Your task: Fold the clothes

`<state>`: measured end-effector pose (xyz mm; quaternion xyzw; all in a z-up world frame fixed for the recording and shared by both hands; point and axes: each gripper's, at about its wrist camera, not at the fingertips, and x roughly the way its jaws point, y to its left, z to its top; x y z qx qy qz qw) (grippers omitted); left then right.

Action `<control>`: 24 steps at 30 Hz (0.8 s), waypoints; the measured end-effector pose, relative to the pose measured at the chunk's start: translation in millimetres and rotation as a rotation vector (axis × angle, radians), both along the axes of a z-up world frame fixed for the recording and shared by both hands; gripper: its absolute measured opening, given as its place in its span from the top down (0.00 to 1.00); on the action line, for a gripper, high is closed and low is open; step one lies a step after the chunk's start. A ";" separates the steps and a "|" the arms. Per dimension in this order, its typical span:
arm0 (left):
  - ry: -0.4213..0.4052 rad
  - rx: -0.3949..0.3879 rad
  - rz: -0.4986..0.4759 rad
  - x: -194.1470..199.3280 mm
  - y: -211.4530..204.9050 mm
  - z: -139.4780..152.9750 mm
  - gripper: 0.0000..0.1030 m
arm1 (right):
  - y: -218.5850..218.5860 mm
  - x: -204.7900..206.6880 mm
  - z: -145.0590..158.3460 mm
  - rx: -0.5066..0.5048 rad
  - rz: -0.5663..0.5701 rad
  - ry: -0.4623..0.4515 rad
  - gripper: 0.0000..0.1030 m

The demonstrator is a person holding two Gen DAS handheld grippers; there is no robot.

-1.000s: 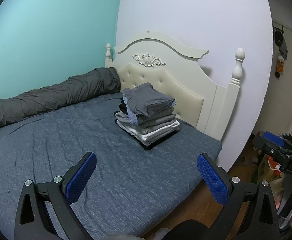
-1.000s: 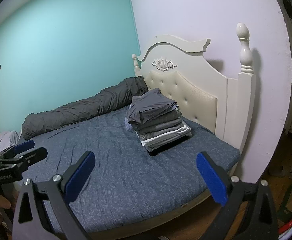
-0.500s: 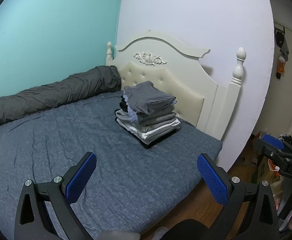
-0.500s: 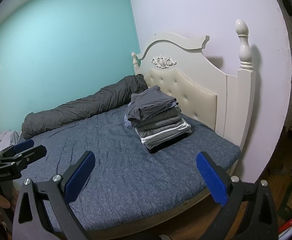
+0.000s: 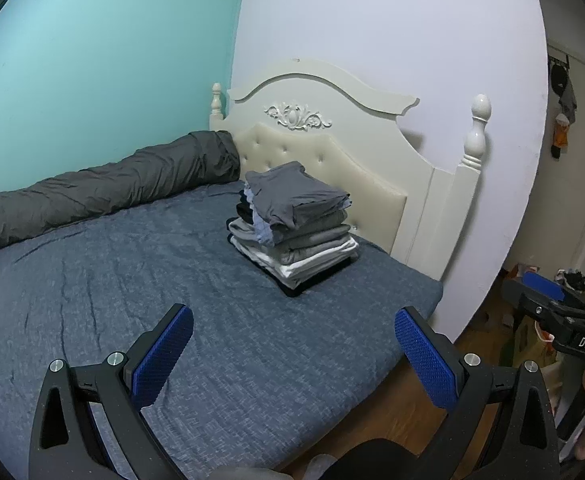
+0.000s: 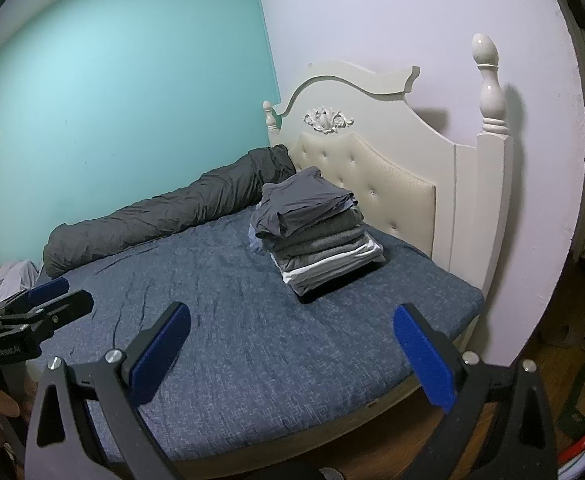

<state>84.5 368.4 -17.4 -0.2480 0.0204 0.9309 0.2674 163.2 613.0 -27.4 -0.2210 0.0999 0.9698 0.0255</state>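
Bed [image 5: 92,300] holds folded clothes [image 5: 296,216] beyond both spread tongs [image 5: 292,336].

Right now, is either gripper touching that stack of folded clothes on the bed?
Apart. In both wrist views the left gripper and right gripper are open, with bare blue bedsheet between their fingertips and the stack of folded clothes.
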 end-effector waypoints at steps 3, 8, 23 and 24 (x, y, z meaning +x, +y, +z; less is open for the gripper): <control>0.000 0.002 0.001 0.1 -0.5 -0.2 0.00 | 0.3 0.0 -1.5 -0.002 -0.003 -0.004 0.01; 0.006 0.010 0.010 -0.2 -2.8 0.4 0.00 | -0.1 0.5 -1.6 -0.002 -0.003 -0.005 0.01; -0.007 0.023 0.008 -1.8 -4.2 -3.7 0.00 | -3.0 1.4 -2.0 0.014 -0.008 0.001 0.01; -0.009 0.026 0.007 -2.0 -4.3 -3.9 0.00 | -2.9 1.2 -2.3 0.011 -0.008 0.000 0.01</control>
